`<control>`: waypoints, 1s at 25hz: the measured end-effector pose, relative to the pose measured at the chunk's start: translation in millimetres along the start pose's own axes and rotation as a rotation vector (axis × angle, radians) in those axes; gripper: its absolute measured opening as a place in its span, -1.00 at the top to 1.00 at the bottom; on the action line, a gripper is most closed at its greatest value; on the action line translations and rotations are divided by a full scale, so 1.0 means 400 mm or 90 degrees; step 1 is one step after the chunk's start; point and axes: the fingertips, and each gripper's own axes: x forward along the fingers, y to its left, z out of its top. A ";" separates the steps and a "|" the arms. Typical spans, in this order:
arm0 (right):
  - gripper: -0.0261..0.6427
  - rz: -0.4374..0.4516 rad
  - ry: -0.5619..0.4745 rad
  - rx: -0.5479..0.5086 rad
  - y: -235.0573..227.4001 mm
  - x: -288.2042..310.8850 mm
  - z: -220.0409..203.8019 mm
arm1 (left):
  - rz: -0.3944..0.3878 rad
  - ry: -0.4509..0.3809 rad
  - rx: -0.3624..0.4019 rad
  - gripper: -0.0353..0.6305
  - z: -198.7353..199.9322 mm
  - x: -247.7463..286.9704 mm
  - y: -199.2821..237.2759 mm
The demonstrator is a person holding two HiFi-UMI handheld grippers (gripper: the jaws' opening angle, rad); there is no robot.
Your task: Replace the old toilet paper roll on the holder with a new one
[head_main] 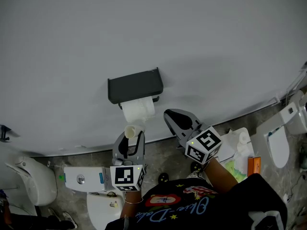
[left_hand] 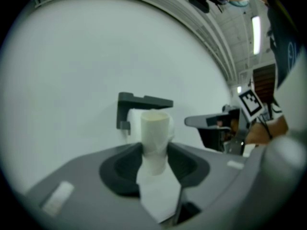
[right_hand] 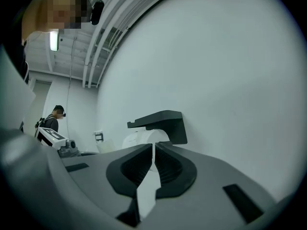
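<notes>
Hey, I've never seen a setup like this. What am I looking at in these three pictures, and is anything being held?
No robot: a person carries a claw in each hand. The head view looks down from a camera on their head at a wall, with a dark holder bearing a white roll. The other two pictures come from cameras riding on the claws. The left claw grips a cardboard tube, upright. The right claw is shut, with nothing seen in it, pointing toward the holder.

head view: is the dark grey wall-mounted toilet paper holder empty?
No: a white toilet paper roll sits under the cover of the dark grey wall-mounted holder.
</notes>
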 end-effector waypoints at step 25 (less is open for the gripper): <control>0.88 0.019 -0.015 -0.002 0.022 0.005 0.018 | 0.001 0.001 -0.007 0.41 -0.004 0.001 0.004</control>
